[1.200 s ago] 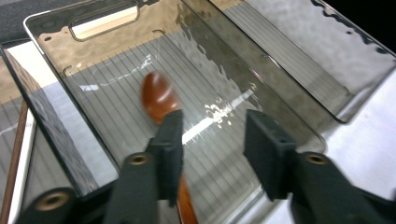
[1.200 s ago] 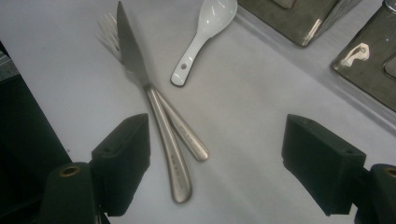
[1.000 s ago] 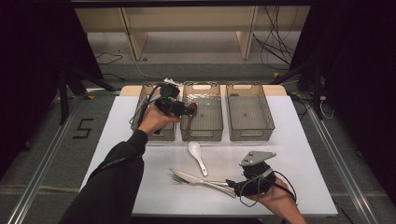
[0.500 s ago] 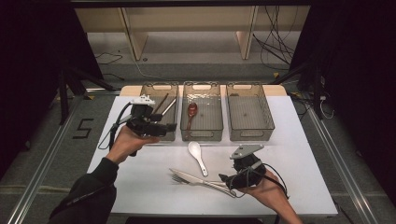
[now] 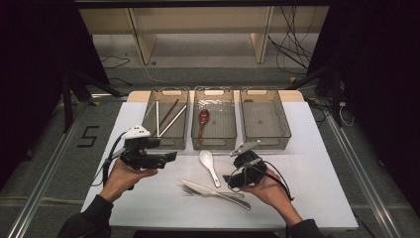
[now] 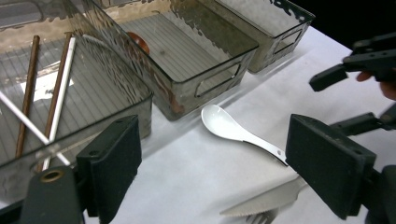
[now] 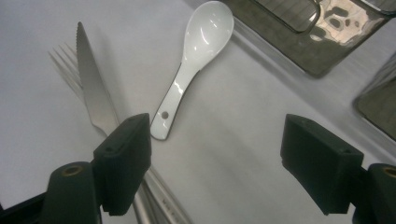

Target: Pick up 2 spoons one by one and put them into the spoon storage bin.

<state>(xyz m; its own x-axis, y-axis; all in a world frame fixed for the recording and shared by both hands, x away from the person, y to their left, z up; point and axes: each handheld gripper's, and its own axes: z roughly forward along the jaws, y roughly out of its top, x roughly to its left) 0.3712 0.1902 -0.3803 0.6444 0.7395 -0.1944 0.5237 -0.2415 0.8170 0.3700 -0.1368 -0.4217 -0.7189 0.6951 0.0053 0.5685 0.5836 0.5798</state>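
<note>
White spoon on worktop, nr knife & fork. R tool open, empty; L tool just opened, empty. Risk: low approach nudges knife, shifts spoon.

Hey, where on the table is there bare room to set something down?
Free: the right side of the table, below the right bin, and the near-left corner. The right bin itself is empty. Crowded: the middle front, where the white spoon, knife and fork lie.
</note>
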